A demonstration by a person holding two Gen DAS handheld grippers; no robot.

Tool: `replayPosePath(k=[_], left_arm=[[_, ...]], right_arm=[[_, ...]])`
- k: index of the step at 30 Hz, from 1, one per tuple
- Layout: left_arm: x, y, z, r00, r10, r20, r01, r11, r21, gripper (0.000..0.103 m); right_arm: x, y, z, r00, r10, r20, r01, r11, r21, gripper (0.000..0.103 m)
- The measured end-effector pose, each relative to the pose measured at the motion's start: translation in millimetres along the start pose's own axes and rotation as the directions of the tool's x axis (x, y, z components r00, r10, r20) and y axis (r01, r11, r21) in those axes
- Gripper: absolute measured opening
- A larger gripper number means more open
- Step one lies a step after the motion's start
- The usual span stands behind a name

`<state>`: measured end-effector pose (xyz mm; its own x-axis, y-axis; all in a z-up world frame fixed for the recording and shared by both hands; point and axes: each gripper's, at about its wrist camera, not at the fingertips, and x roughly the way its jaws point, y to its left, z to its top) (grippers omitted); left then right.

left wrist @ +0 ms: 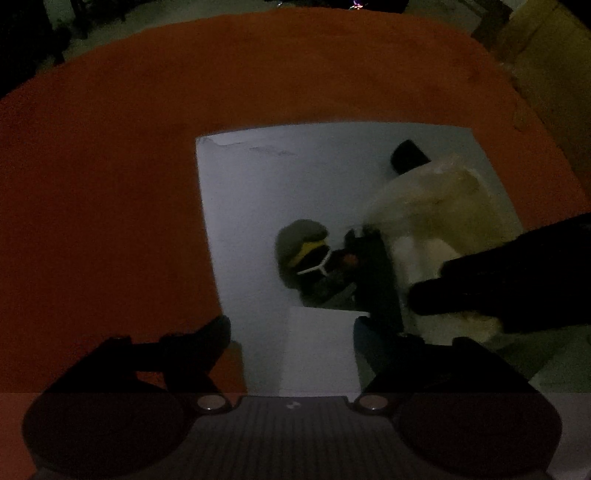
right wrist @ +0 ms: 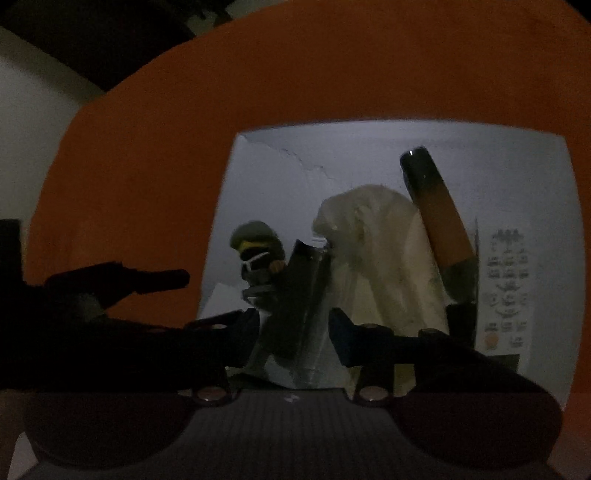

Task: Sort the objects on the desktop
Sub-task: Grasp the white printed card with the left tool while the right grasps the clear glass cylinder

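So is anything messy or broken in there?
Yes. The things lie in a jumbled heap in the white tray: a crumpled plastic bag slumps over the others, and a dark tube leans askew. The tray's back wall shows a crack-like line.

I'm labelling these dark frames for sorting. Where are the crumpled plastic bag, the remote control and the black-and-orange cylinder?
Crumpled plastic bag (right wrist: pixel 373 258): right wrist view, middle of its pale folds.
Remote control (right wrist: pixel 508 291): right wrist view, its button face.
Black-and-orange cylinder (right wrist: pixel 439 218): right wrist view, the orange body below the black end.

Dim indoor room, likely a home. Orange tabletop under a white sheet (remote control at its edge). Bare floor beyond.
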<state>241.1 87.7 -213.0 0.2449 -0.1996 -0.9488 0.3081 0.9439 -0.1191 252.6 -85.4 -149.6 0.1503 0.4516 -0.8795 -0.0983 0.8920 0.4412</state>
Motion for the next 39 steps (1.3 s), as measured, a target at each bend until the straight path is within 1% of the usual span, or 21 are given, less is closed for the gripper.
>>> replayPosePath(k=[4, 6, 8, 10, 11, 13, 14, 18, 22, 26, 29, 31, 33, 34, 35, 39], left_arm=[[-2.6, -12.1, -2.3, 1.000, -0.025, -0.003, 0.025, 0.999, 0.046, 0.070], [2.1, -17.7, -3.9, 1.000, -0.012, -0.018, 0.013, 0.997, 0.074, 0.070], [6.8, -23.1, -5.5, 0.999, 0.002, -0.033, 0.002, 0.995, 0.101, 0.063], [10.7, -23.7, -5.6, 0.999, 0.001, -0.038, 0.002, 0.996, 0.093, 0.063], [10.7, -23.2, -5.7, 0.999, -0.002, -0.039, 0.006, 0.996, 0.089, 0.062], [9.9, -21.0, -6.2, 0.999, -0.006, -0.033, 0.009, 0.997, 0.077, 0.056], [9.2, -19.5, -6.5, 1.000, -0.007, -0.027, 0.008, 0.997, 0.071, 0.051], [5.8, -12.2, -8.0, 1.000, 0.004, -0.004, -0.004, 0.999, 0.038, 0.051], [3.8, -7.2, -5.5, 0.999, 0.040, 0.009, -0.040, 0.999, -0.006, 0.051], [3.8, -6.5, -2.7, 0.998, 0.058, 0.011, -0.058, 0.998, -0.040, 0.052], [5.0, -11.9, -3.5, 0.997, 0.076, -0.006, -0.076, 0.997, -0.023, 0.060], [6.8, -15.5, -3.6, 0.995, 0.091, -0.032, -0.092, 0.996, -0.009, 0.061], [9.4, -19.2, -3.5, 0.992, 0.108, -0.068, -0.108, 0.994, 0.006, 0.061], [10.4, -20.2, -3.9, 0.992, 0.107, -0.073, -0.107, 0.994, 0.007, 0.059], [11.3, -21.1, -4.2, 0.991, 0.106, -0.078, -0.106, 0.994, 0.008, 0.053], [15.1, -25.0, -5.7, 0.990, 0.102, -0.097, -0.101, 0.995, 0.012, 0.053]], right_arm=[[11.1, -2.6, -0.7, 0.999, -0.033, -0.004, 0.033, 0.999, 0.012, 0.045], [16.6, -3.8, -1.0, 0.999, -0.049, -0.006, 0.049, 0.999, 0.018, 0.045], [22.2, -5.1, -1.3, 0.998, -0.066, -0.008, 0.066, 0.998, 0.025, 0.045], [27.5, -5.9, -1.5, 0.997, -0.082, -0.009, 0.082, 0.996, 0.029, 0.044], [29.9, -5.8, -1.6, 0.996, -0.090, -0.009, 0.090, 0.995, 0.030, 0.042], [29.9, -7.8, -2.6, 0.996, -0.090, 0.003, 0.090, 0.995, 0.041, 0.036], [28.4, -9.3, -3.1, 0.997, -0.082, 0.009, 0.082, 0.995, 0.049, 0.036], [19.2, -15.6, -4.5, 0.998, -0.045, 0.037, 0.042, 0.996, 0.077, 0.036], [3.0, -18.2, -2.6, 0.997, -0.020, 0.072, 0.013, 0.996, 0.092, 0.036], [-3.1, -17.9, -1.3, 0.997, -0.018, 0.081, 0.010, 0.996, 0.091, 0.036], [-7.0, -17.6, -0.5, 0.996, -0.018, 0.086, 0.010, 0.996, 0.091, 0.036], [-9.6, -17.4, 0.1, 0.996, -0.017, 0.090, 0.009, 0.996, 0.090, 0.036], [-12.5, -18.1, 0.3, 0.996, -0.018, 0.087, 0.010, 0.995, 0.097, 0.035], [-11.5, -18.5, 0.8, 0.996, -0.017, 0.087, 0.008, 0.995, 0.100, 0.035], [-11.4, -18.4, 1.1, 0.996, -0.016, 0.087, 0.007, 0.995, 0.102, 0.035], [-17.8, -18.2, 0.3, 0.995, -0.018, 0.102, 0.008, 0.995, 0.099, 0.035]])
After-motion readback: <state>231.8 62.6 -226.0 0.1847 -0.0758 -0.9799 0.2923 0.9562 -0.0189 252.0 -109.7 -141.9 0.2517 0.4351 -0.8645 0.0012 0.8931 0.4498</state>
